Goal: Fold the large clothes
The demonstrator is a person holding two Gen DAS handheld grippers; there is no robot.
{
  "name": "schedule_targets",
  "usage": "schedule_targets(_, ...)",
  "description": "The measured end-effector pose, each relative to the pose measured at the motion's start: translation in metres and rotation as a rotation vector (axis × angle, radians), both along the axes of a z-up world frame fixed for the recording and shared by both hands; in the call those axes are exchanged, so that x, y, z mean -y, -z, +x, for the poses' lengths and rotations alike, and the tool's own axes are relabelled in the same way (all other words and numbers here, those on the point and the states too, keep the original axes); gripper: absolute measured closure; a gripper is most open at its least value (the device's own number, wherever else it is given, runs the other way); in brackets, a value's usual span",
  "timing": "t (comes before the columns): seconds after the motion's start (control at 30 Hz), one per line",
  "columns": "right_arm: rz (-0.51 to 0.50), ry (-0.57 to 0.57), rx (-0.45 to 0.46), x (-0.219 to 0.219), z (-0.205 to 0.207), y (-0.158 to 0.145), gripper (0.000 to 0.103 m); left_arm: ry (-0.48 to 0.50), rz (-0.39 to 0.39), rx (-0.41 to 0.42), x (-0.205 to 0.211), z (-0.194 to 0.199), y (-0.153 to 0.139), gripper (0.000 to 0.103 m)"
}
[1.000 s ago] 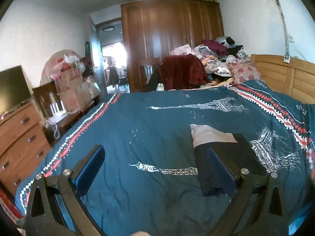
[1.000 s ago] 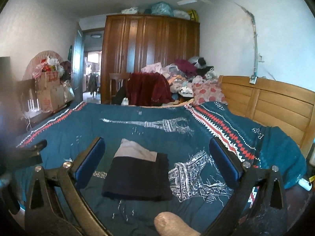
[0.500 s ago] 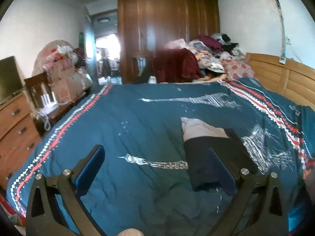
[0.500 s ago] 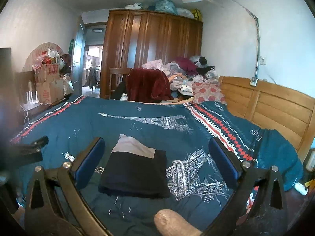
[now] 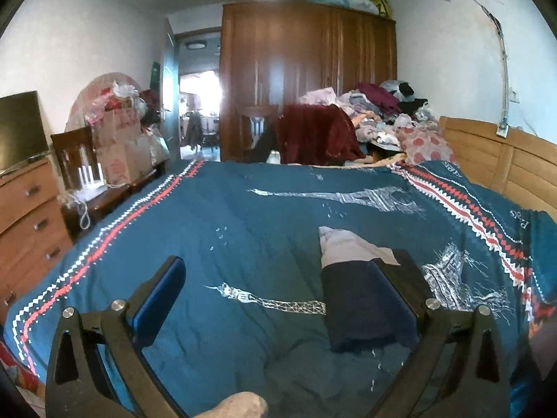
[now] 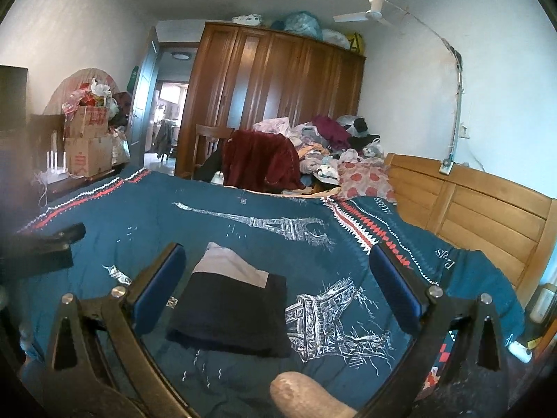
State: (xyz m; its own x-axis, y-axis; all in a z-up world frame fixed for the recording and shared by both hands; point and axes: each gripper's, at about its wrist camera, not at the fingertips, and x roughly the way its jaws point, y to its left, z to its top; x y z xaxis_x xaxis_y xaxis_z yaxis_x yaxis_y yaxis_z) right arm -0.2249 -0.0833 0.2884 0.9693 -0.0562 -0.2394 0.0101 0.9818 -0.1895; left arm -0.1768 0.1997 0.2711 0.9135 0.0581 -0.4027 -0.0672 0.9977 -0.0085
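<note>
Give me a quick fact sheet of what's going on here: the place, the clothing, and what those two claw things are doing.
place: bedroom, teal Eiffel Tower bedspread
garment: dark folded garment, lying flat on the bedspread, light layer showing at its far end
left gripper: open, empty, above the bedspread
right gripper: open, empty, above the garment
background: clothes pile, wooden wardrobe

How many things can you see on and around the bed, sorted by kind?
Folded garment: 1
Eiffel Tower prints on the bedspread: 3
Wooden wardrobe: 1
Ceiling fan: 1
Cardboard boxes: 2
Wooden chairs: 2
Total: 10
</note>
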Motion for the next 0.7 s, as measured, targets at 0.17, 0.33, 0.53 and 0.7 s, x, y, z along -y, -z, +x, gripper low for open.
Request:
schedule_targets(0.17,0.005,-0.007,-0.01,-0.002,0.002,0.002,0.0,-0.065,0.025,0.013,-0.005,0.001,0.001,0.0)
schedule_targets(0.33,0.005,-0.017,-0.025,-0.004,0.003,0.007,0.0,-0.08,0.018,-0.003,-0.009,0.002,0.009,0.0)
schedule_targets(0.53,0.009,-0.019,-0.063,-0.006,0.005,0.017,0.0,-0.042,-0.022,-0.058,-0.01,0.004,0.019,0.0)
schedule_targets(0.7,0.019,-0.019,-0.097,-0.005,0.005,0.024,0.0,-0.006,-0.029,-0.107,-0.007,0.009,0.027,0.0)
